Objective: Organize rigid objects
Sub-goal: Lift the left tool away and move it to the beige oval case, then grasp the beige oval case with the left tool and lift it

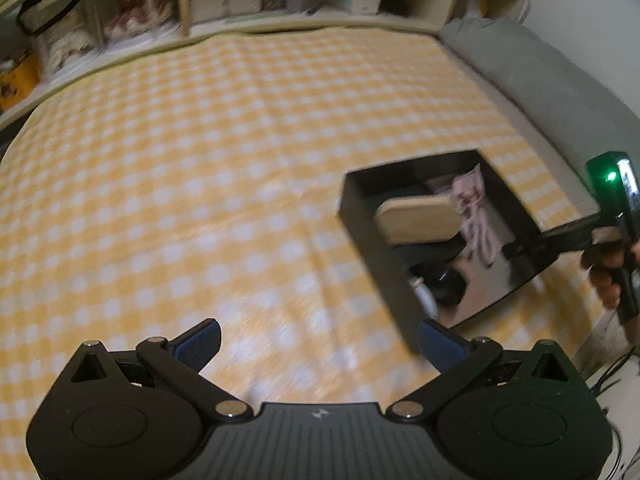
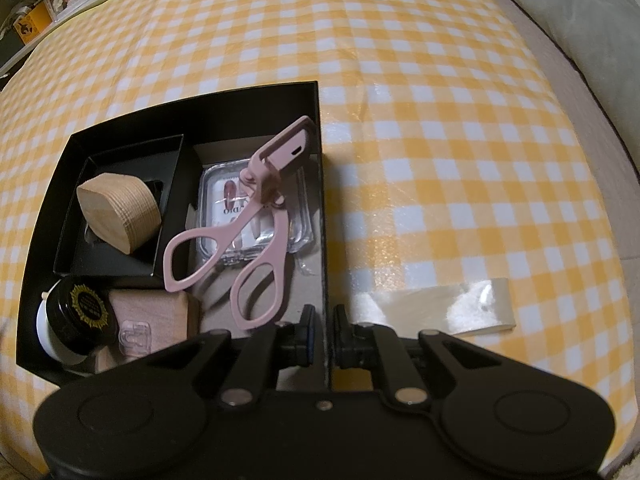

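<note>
A black open box [image 2: 320,128] holds a pink eyelash curler [image 2: 256,216], a wooden block [image 2: 120,212] in a smaller black tray, a clear case [image 2: 216,184], a black jar [image 2: 82,312] and a pale wooden piece [image 2: 148,312]. My right gripper [image 2: 324,332] is shut on the box's right wall and holds the box tilted above the bed. In the left wrist view the lifted box [image 1: 380,256] hangs at the right, with the wooden block [image 1: 420,220] inside. My left gripper [image 1: 320,340] is open and empty, its right finger just under the box's near corner.
A yellow and white checked sheet [image 1: 200,160] covers the bed. A strip of clear tape [image 2: 460,308] lies on it beside the box. A grey pillow [image 1: 540,80] lies along the right edge. Shelves with boxes [image 1: 224,0] stand behind the bed.
</note>
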`<state>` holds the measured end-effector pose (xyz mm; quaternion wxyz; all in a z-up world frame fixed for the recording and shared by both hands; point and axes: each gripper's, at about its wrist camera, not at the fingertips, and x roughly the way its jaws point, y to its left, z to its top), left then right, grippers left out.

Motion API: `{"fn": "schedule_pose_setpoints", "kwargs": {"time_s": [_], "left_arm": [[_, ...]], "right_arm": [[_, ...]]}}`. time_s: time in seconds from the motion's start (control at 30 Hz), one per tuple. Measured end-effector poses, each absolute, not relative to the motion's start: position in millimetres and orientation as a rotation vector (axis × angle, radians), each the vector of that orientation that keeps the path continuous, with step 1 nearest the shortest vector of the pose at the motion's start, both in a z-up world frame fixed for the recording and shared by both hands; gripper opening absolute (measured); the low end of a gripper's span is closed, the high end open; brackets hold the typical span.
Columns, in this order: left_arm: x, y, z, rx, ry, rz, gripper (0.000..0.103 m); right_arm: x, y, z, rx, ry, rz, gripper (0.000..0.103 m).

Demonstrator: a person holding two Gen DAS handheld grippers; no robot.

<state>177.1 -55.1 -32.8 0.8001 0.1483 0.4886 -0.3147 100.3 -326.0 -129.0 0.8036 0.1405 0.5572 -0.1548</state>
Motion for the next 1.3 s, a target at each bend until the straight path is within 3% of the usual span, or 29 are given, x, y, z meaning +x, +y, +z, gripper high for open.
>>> {"fn": "schedule_pose_setpoints", "kwargs": {"time_s": [0.17,0.83,1.07,1.3], "left_arm": [[181.4,-33.7,-39.5,0.36,1.097,-0.63,0.103],[180.8,-12.1,-62.1,0.43,1.232,-0.673,0.101],[181.0,-14.7,-80.8,0.511,1.321,-0.676,0.086],[190.1,-4.5,-99.5,0.592,1.38,-0.545,0.081]], "right_arm": [[96.7,-324.3,-124.2,0.289,1.18,-0.336,0.004],[69.8,-316.1,-84.0,0.266,1.145,-0.337,0.003],[68.2,-316.4,-81.5,0.263,1.146,-0.336,0.003],[68.8,-314.3,-80.6,0.264,1.148,-0.337,0.005]]}}
